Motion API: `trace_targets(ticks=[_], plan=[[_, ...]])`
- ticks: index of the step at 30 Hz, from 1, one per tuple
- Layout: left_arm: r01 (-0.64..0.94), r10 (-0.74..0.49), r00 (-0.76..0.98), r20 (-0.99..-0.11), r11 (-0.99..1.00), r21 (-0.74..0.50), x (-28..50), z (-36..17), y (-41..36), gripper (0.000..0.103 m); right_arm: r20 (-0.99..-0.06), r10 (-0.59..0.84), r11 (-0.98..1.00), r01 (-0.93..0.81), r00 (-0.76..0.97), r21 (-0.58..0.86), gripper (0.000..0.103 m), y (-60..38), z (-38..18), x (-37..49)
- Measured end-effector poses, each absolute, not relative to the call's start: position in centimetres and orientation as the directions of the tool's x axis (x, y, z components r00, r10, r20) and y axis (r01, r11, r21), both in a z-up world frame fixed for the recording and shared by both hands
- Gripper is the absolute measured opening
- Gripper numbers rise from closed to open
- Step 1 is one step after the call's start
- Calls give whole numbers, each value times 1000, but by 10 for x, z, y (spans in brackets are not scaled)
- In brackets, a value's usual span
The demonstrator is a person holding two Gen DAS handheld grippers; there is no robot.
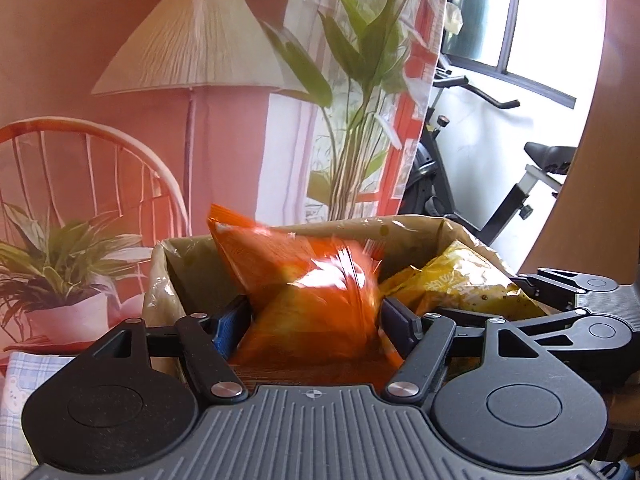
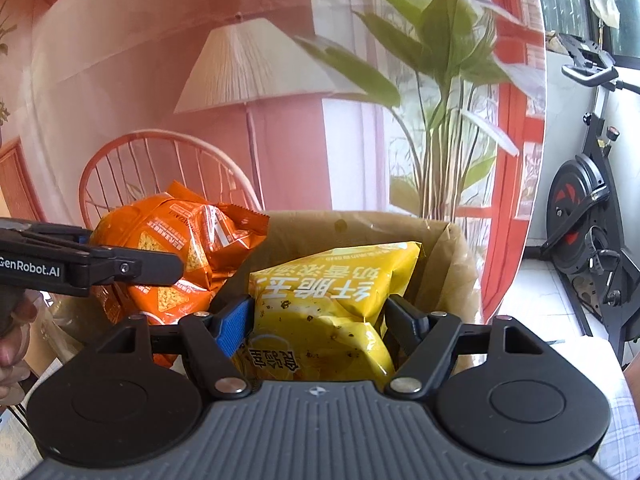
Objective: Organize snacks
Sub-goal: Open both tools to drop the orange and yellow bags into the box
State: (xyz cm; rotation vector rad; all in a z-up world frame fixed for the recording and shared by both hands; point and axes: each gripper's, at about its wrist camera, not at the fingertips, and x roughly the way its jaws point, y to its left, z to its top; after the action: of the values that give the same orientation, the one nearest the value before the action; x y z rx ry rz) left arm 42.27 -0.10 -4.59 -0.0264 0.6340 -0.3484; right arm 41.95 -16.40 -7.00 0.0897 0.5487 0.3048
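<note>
A blurred orange snack bag (image 1: 304, 276) stands tilted between the pads of my left gripper (image 1: 314, 312), over the left side of an open brown cardboard box (image 1: 188, 264). Both pads touch its sides. My right gripper (image 2: 316, 312) is shut on a yellow snack bag (image 2: 328, 296) with printed characters, held over the right side of the box (image 2: 360, 228). In the right wrist view the orange snack bag (image 2: 172, 248) leans at the box's left edge, with the left gripper's fingers (image 2: 132, 268) against it. The right gripper's linkage (image 1: 576, 300) shows beside the yellow snack bag (image 1: 460, 284).
Behind the box hangs a printed backdrop (image 1: 200, 60) of a lamp, a chair and plants. An exercise bike (image 2: 588, 216) stands at the right by a window. A checked cloth (image 1: 16, 384) lies under the box. A hand (image 2: 12, 344) shows at the left edge.
</note>
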Motion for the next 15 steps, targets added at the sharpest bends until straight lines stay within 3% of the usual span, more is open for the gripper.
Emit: trace_targets(ticks=[4,15], plan=[[309,-320,752,-576,943,-121,423,-44,-2,77,-503,306,952,-256,808,167,83,-165,-71,420],[311,-325,758,-566,942,-125,406,-35,0,77,-489,303,953,-247,818,176,83,-168,-66,401]])
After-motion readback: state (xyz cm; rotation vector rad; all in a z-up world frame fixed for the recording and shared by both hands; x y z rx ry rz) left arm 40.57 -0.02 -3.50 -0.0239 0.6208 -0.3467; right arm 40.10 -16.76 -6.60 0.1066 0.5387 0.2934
